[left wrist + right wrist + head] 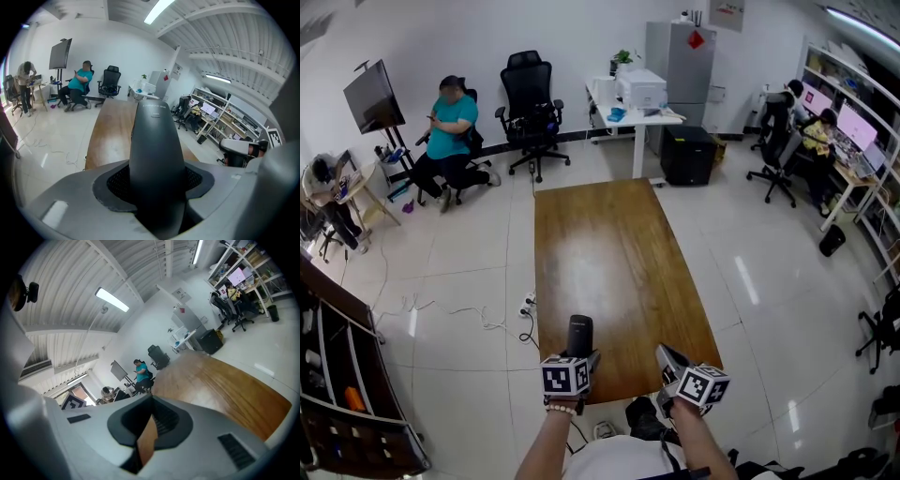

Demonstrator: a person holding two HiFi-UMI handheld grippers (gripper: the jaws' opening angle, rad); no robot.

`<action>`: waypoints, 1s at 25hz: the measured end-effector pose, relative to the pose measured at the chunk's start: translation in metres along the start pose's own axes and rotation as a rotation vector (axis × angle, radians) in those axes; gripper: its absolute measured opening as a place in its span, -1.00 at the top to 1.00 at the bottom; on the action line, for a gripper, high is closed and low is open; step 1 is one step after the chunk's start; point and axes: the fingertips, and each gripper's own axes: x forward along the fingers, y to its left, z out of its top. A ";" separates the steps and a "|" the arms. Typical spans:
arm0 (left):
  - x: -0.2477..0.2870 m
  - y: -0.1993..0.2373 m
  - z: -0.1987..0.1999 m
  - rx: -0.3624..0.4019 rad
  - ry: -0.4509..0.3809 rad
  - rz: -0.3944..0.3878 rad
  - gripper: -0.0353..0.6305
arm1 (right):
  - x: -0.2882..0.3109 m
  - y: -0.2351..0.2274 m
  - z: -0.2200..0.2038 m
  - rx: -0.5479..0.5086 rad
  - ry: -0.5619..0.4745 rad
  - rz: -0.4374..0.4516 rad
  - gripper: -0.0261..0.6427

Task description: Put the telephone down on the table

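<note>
The black telephone handset [579, 335] stands upright between the jaws of my left gripper [580, 357], which is shut on its lower part. It hangs over the near end of the long wooden table [609, 253]. In the left gripper view the handset [157, 140] fills the middle, with both pads pressed on its sides and the table [110, 133] beyond. My right gripper [668, 357] hovers beside it to the right, over the table's near right edge. Its jaws [146, 437] hold nothing and stand together, leaving only a thin slit through which the table [225, 380] shows.
White tiled floor surrounds the table. Cables and a power strip [525, 307] lie on the floor to its left. A dark shelf unit [337, 394] stands at the near left. At the far end are a black office chair [530, 108], a seated person [448, 136] and a white desk [633, 112].
</note>
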 end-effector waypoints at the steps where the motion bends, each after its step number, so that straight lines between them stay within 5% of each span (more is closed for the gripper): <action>1: 0.004 0.001 0.002 -0.001 0.002 0.003 0.06 | 0.003 -0.001 0.002 -0.002 0.003 0.004 0.92; 18: 0.088 0.013 0.013 -0.073 0.085 0.073 0.06 | 0.059 -0.046 0.043 -0.009 0.084 0.052 0.92; 25: 0.127 0.012 0.001 -0.100 0.180 0.113 0.06 | 0.079 -0.073 0.048 0.012 0.141 0.059 0.92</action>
